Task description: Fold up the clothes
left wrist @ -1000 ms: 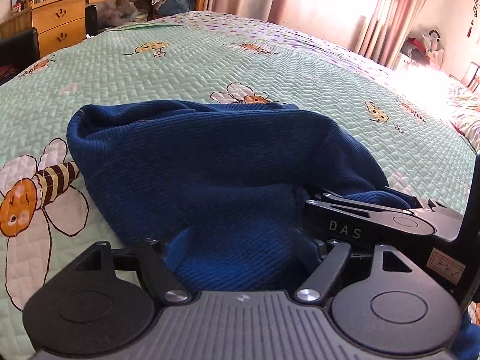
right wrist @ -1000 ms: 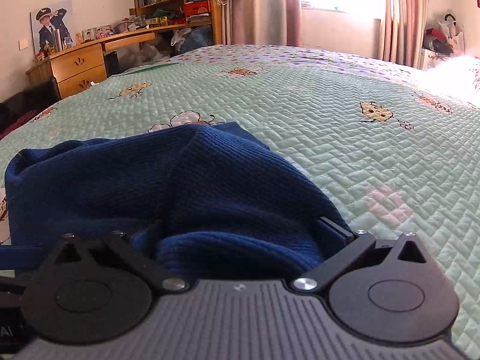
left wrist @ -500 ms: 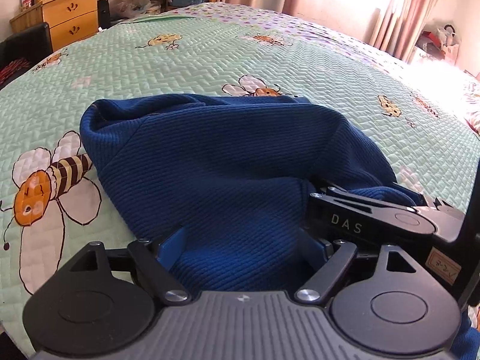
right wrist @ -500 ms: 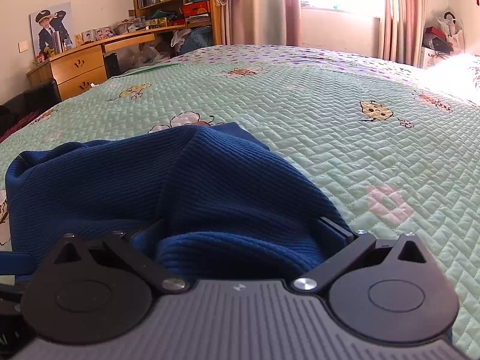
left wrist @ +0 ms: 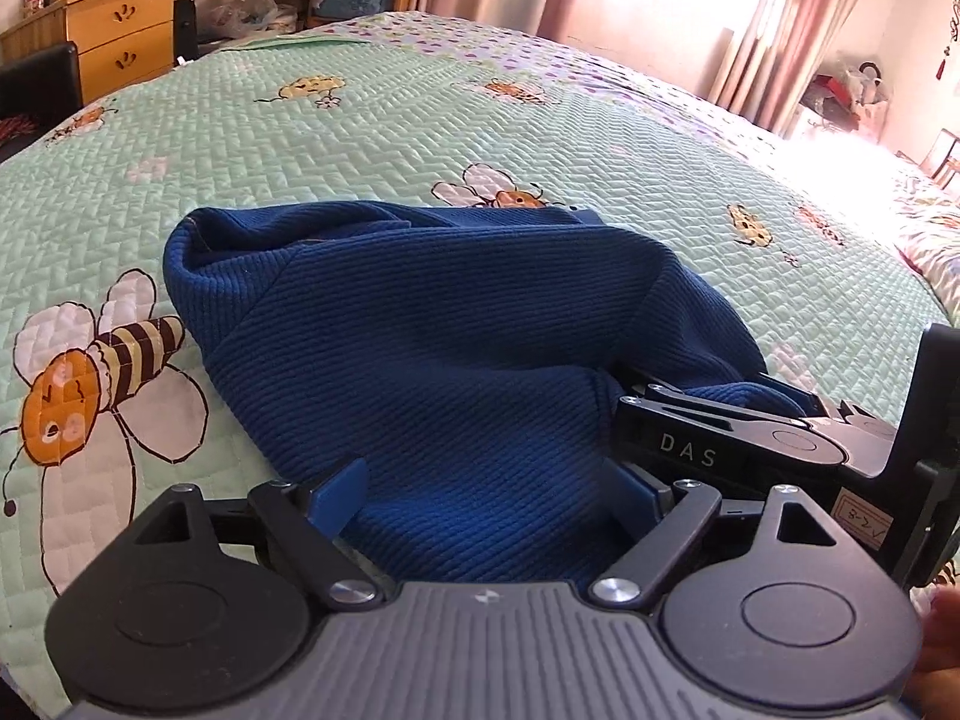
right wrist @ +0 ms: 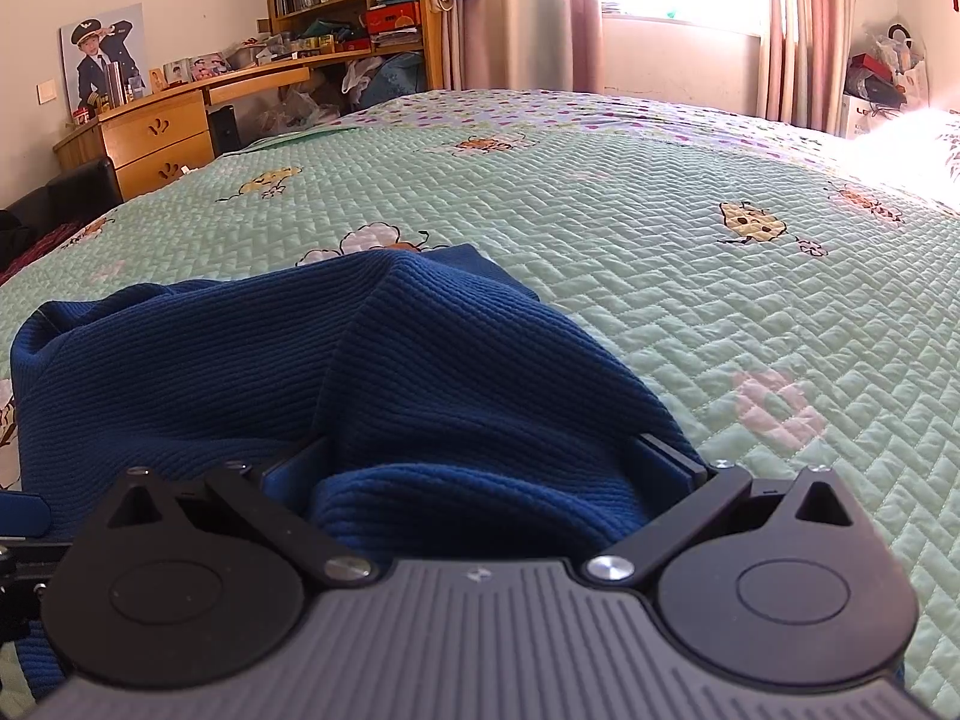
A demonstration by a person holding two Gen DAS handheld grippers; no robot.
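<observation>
Left gripper (left wrist: 480,495) has its fingers spread wide apart, one blue pad (left wrist: 336,489) poking out at about 9 o'clock of the cloth bunch and the other mostly buried on the opposite side. The blue knit sweater (left wrist: 444,336) fills the whole gap between them and lies against both pads, but the fingers aren't pinching together on it, so it looks more like fabric piled into an open mouth than a grip.

Right gripper (right wrist: 480,468) is the same story: fingers set wide, with a thick roll of the sweater (right wrist: 372,372) heaped between them and spilling over the top. The pad at 3 o'clock (right wrist: 672,456) shows as a dark edge right against the cloth; the one at 9 o'clock is nearly hidden under it.

In the left view the right gripper (left wrist: 738,438) sits at roughly 3 o'clock, just beside the left one, its body (the one marked DAS) touching the sweater.

The sweater itself is a dark blue ribbed knit, bunched into a rounded hump with a ridge across the top and a folded edge sagging at 10 o'clock. It lies on the bed (left wrist: 420,120), on the mint-green quilted cover, right next to a big cartoon bee (left wrist: 90,378) at its 9 o'clock.

A wooden desk (right wrist: 156,138) stands off past the bed at 10 o'clock.
</observation>
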